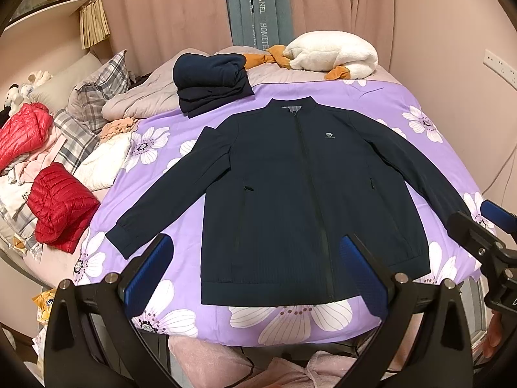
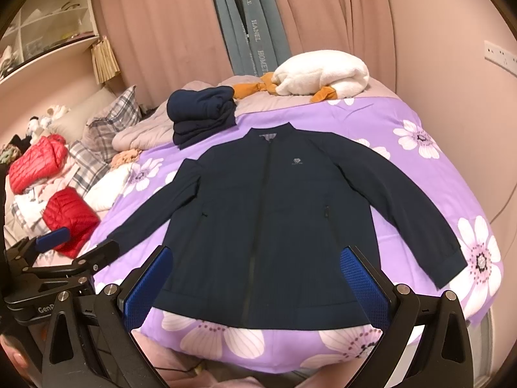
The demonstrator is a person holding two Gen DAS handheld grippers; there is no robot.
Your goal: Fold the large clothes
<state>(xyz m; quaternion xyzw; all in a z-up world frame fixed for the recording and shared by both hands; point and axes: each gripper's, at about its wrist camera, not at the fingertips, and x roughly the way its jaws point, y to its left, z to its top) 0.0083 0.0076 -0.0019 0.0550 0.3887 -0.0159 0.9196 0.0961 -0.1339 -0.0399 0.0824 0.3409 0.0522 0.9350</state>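
A navy zip jacket (image 1: 290,187) lies flat, front up, on the purple flowered bedspread (image 1: 404,103), both sleeves spread out; it also shows in the right wrist view (image 2: 265,226). My left gripper (image 1: 255,258) is open and empty, held above the jacket's hem. My right gripper (image 2: 255,268) is open and empty, also above the hem. The right gripper shows at the right edge of the left wrist view (image 1: 484,226); the left gripper shows at the left edge of the right wrist view (image 2: 74,249).
A folded navy garment (image 1: 210,80) sits beyond the collar. A white plush goose (image 1: 332,53) lies at the far end. Red down jackets (image 1: 61,207), plaid pillows (image 1: 97,90) and loose clothes crowd the left side. Pink curtains (image 1: 161,9) hang behind.
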